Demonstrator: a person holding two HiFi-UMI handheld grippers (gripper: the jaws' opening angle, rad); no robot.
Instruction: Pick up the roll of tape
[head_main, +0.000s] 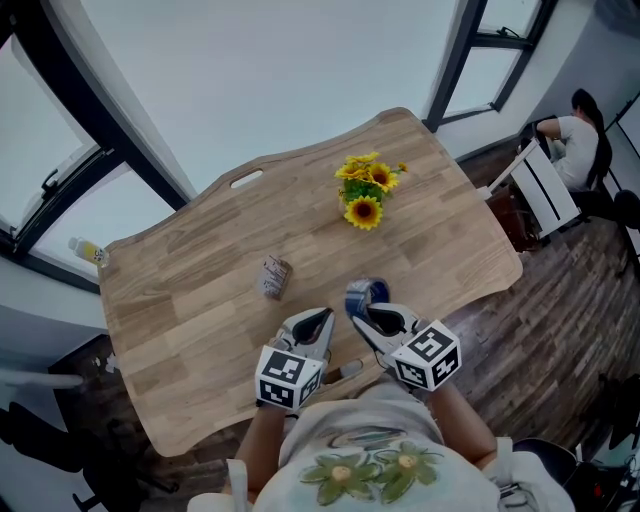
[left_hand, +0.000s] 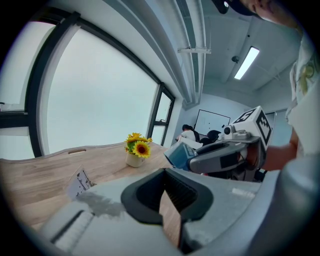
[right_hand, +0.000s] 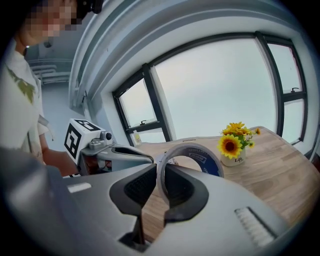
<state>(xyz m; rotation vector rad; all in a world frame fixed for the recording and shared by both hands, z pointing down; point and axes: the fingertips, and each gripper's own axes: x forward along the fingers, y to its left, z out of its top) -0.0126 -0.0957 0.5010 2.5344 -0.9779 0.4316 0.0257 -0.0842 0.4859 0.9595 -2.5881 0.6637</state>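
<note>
In the right tool, the roll of tape sits clamped.

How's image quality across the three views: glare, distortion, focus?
Head view: windows blown out to flat white, wooden table evenly lit with soft shadows, roll of tape slightly soft. Left gripper view: heavy fisheye, dark corners, window frames bow; sunflowers fairly sharp. Right gripper view: same fisheye, washed-out window; the tape gripped in the right claw is in focus.

The blue roll of tape stands on edge, gripped at its rim.
</note>
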